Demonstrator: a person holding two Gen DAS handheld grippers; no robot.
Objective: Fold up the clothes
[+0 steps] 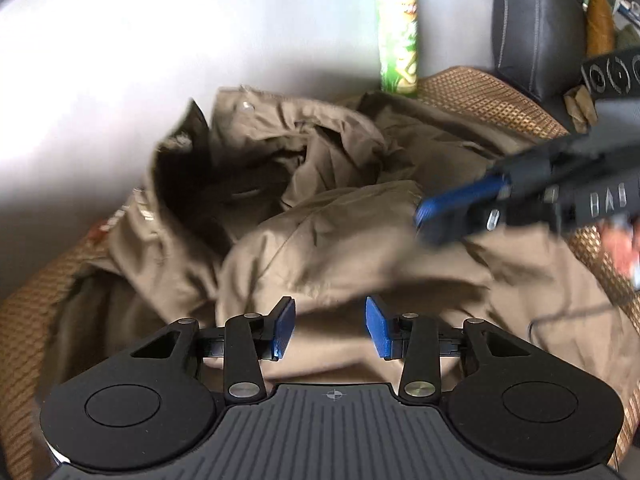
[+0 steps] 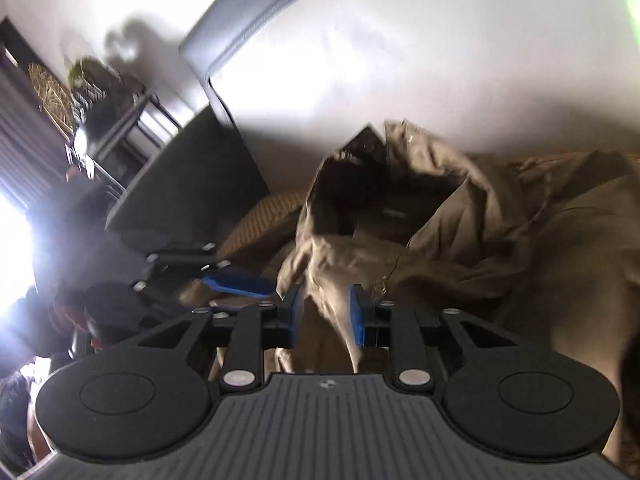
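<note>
The khaki jacket [image 1: 320, 216] lies crumpled across the woven mat [image 1: 480, 96], near its back edge by the green can [image 1: 396, 40], so the left gripper [image 1: 330, 328] hovers released while the right gripper [image 2: 325, 316] pinches a fold, likely to spread it.

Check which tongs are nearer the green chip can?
Right, likely. In the left wrist view the right tongs reach in over the jacket, partway toward the chip can. The left tongs sit at the jacket's near edge.
</note>
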